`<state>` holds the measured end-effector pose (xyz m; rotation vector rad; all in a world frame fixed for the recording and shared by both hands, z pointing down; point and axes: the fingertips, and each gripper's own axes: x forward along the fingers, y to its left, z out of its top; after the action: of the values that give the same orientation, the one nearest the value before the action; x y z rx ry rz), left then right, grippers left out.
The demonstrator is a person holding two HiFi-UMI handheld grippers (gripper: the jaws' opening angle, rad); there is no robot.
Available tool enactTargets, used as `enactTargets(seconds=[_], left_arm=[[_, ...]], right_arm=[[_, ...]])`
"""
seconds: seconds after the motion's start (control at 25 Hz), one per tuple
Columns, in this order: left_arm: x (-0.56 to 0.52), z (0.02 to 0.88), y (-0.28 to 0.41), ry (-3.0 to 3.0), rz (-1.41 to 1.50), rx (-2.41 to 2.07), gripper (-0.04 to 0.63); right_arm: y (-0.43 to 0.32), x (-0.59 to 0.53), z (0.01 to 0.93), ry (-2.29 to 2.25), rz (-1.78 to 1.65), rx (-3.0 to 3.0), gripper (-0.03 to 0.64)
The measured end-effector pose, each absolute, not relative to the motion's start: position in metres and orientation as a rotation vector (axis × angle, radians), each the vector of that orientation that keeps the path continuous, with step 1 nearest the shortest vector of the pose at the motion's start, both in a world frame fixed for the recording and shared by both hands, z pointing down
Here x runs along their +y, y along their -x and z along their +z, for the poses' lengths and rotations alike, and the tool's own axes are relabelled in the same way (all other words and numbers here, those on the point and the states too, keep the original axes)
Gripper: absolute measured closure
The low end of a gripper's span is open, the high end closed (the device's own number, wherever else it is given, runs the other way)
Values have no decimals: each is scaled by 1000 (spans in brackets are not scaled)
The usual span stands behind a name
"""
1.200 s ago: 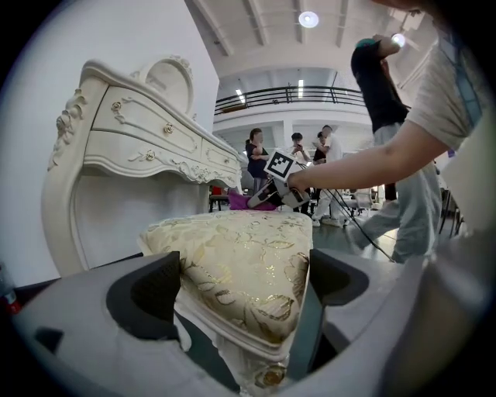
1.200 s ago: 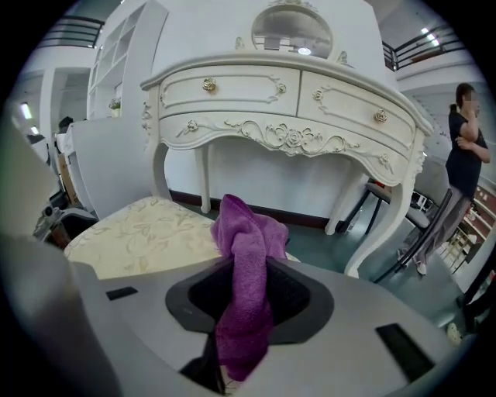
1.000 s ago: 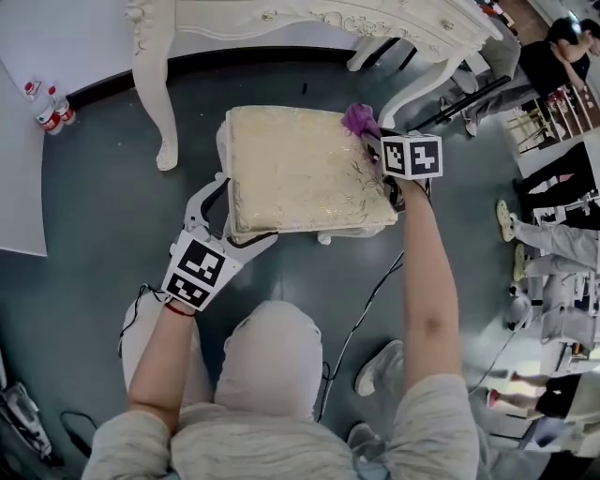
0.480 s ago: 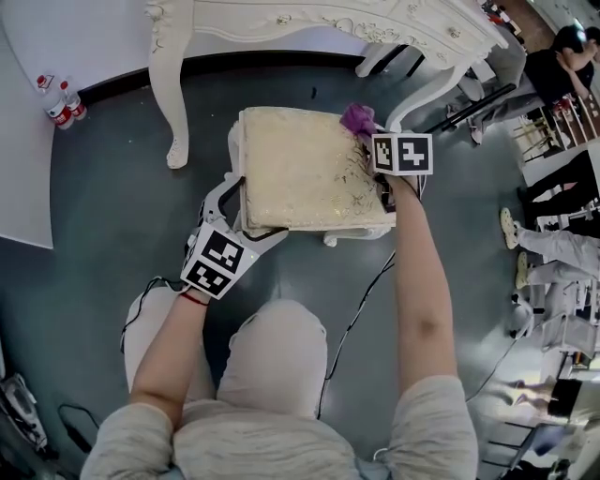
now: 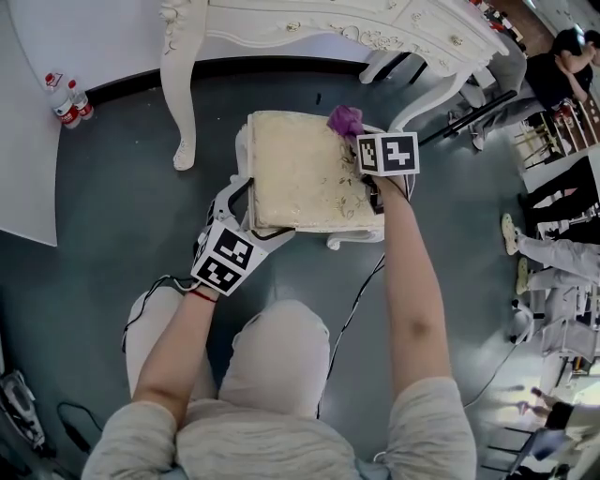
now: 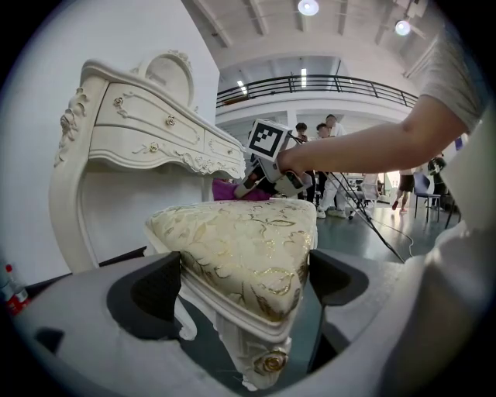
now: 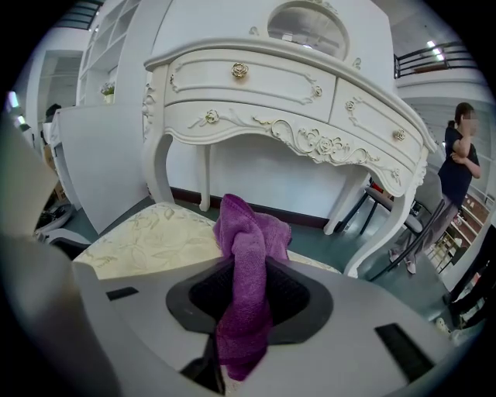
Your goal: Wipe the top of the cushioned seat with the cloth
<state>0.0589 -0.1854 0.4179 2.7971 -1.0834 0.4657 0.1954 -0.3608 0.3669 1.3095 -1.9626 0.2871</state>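
The stool's cream cushioned seat (image 5: 300, 173) with gold leaf pattern stands on the dark floor in front of me. In the right gripper view the seat (image 7: 147, 240) lies under and left of the jaws. My right gripper (image 5: 360, 136) (image 7: 248, 298) is shut on a purple cloth (image 5: 345, 120) (image 7: 246, 256), which rests at the seat's far right corner. My left gripper (image 5: 249, 208) (image 6: 244, 283) is shut on the seat's near left corner (image 6: 248, 248), one pad against each side. Across the seat it sees the right gripper's marker cube (image 6: 267, 141).
A white carved dressing table (image 5: 375, 28) (image 7: 310, 101) stands just beyond the stool. Two bottles (image 5: 66, 98) sit on the floor at far left. A cable (image 5: 361, 300) trails on the floor. People (image 5: 562, 56) stand at the right. My knee (image 5: 272, 366) is close below.
The right gripper has slid the purple cloth a little to the left, off the seat's far right corner. The left gripper keeps its grip on the near left corner.
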Motion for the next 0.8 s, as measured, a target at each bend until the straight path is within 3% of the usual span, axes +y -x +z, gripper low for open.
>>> enactTargets(seconds=[0.8], left_arm=[[-186,425,-58,-2781,466,-1071,80]], right_arm=[[-81,-353,367,-1225,222,-2026,511]])
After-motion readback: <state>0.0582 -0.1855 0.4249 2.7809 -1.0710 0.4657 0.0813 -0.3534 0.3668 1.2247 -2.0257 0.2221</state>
